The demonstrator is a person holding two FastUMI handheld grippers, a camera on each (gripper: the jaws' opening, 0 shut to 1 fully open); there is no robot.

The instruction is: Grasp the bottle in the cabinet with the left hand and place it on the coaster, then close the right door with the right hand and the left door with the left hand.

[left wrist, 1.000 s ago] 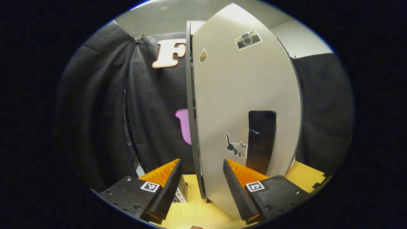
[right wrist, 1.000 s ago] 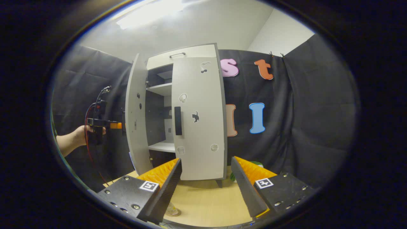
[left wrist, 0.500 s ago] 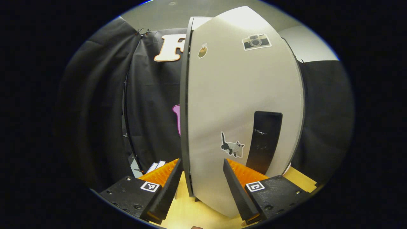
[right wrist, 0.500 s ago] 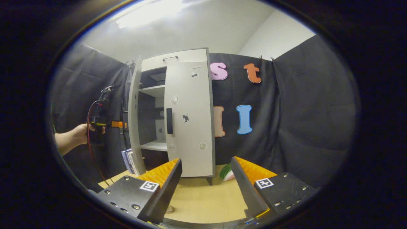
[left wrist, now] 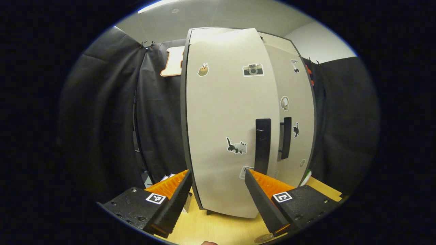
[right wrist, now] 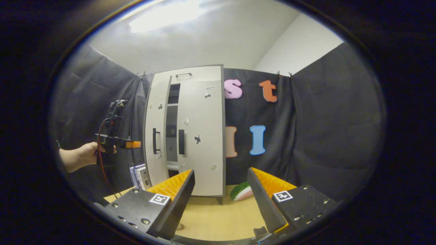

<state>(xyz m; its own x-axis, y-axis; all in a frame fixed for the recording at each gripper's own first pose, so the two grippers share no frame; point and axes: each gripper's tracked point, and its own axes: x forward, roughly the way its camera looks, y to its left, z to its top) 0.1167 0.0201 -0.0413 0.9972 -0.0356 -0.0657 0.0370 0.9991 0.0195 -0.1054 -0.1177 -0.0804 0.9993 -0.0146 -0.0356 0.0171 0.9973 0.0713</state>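
Note:
The grey cabinet [right wrist: 190, 78] stands on the wooden table. Its right door [right wrist: 202, 136] is shut. The left door [right wrist: 156, 136] is slightly ajar, and a dark gap shows the shelves between the two doors. In the left gripper view the sticker-covered left door [left wrist: 224, 112] and its black handle [left wrist: 263, 146] are close ahead. My left gripper [left wrist: 217, 174] is open and empty in front of that door. In the right gripper view a hand holds the left gripper [right wrist: 119, 144] just left of the door's edge. My right gripper [right wrist: 221, 174] hangs open and empty, back from the cabinet.
A watermelon-slice toy [right wrist: 242, 191] lies by the cabinet's right foot. Several books [right wrist: 138, 175] stand to the left of the cabinet. A small round brownish disc [left wrist: 264, 238] sits at the table's near edge. Black cloth walls enclose the table [right wrist: 218, 217].
The left door has swung from wide open to nearly shut, with the left gripper following it. The right gripper has drawn back from the cabinet.

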